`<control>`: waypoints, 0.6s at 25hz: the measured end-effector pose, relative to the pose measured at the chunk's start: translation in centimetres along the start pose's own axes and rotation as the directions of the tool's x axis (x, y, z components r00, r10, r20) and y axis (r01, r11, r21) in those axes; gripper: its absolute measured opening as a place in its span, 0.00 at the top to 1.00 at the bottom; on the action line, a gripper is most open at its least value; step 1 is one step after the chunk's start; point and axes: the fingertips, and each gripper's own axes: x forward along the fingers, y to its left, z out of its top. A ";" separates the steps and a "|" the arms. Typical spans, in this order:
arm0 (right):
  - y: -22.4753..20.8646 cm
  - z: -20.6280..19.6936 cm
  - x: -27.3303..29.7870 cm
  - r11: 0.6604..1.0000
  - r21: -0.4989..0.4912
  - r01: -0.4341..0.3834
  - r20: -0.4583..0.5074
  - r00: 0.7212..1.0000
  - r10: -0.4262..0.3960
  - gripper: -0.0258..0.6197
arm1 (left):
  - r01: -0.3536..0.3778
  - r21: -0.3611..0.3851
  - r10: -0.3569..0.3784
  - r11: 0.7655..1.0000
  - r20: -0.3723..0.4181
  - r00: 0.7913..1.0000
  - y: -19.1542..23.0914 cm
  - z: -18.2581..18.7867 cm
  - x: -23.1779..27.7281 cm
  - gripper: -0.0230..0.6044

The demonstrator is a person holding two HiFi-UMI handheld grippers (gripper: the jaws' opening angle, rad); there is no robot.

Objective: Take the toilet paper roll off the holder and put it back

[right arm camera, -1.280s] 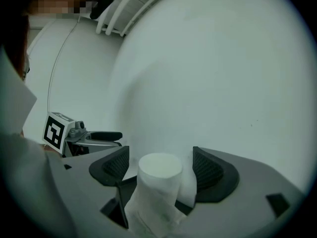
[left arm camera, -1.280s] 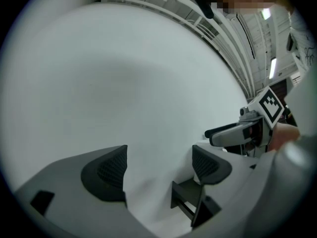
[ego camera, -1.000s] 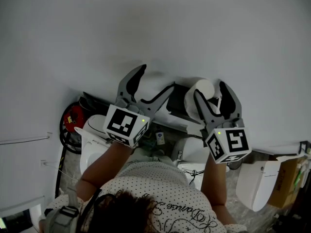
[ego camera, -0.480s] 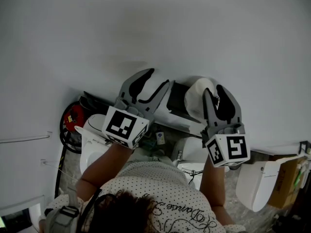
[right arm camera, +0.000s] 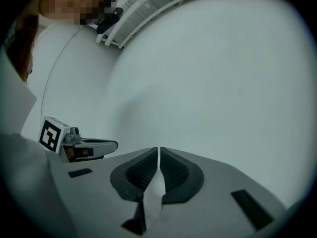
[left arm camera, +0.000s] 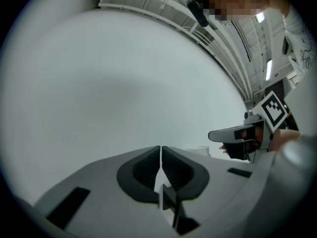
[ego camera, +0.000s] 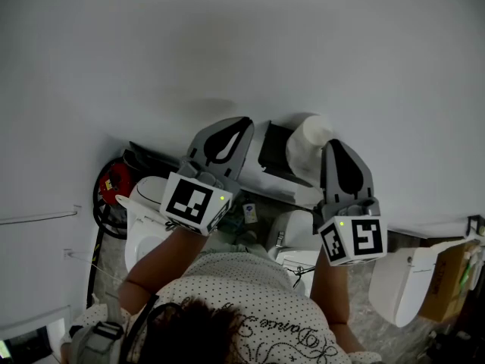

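The white toilet paper roll [ego camera: 305, 149] sits on the black holder [ego camera: 274, 149] on the pale wall. My right gripper [ego camera: 339, 144] is at the roll's right side. Its jaws have just been closing and are shut, and the right gripper view shows a white fold of paper [right arm camera: 153, 192] pinched between the pads. My left gripper [ego camera: 244, 121] is just left of the holder. Its jaws have also just been closing and stand shut [left arm camera: 161, 148] against bare wall, with nothing between the tips. In the left gripper view, the roll [left arm camera: 198, 149] peeks over my finger.
The plain wall [ego camera: 227, 51] fills the upper half. Below the grippers are a white toilet [ego camera: 144, 218], a red object with black cable [ego camera: 114, 182], another white fixture [ego camera: 402, 279] and a cardboard box [ego camera: 447, 279]. The person's dotted shirt [ego camera: 250, 309] is at the bottom.
Both grippers' jaws went from wide open to shut. The right one closed at the roll's right side, and the roll now leans slightly left. Neither hand shifted much.
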 end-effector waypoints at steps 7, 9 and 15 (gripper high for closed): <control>0.7 -0.6 -0.7 1.000 0.014 0.001 -0.006 1.000 -0.001 0.94 | 0.006 -0.007 -0.006 1.000 0.009 1.000 -0.6 -0.2 -0.6 0.95; 0.9 -0.7 -0.8 1.000 0.023 0.006 0.003 1.000 -0.006 0.94 | 0.004 -0.010 -0.004 1.000 0.007 1.000 -0.7 -0.4 -0.8 0.96; 2.2 -1.9 -0.8 0.999 0.045 -0.002 0.009 1.000 0.001 0.94 | -0.023 -0.017 0.023 1.000 0.000 1.000 -0.7 -1.6 -1.7 0.96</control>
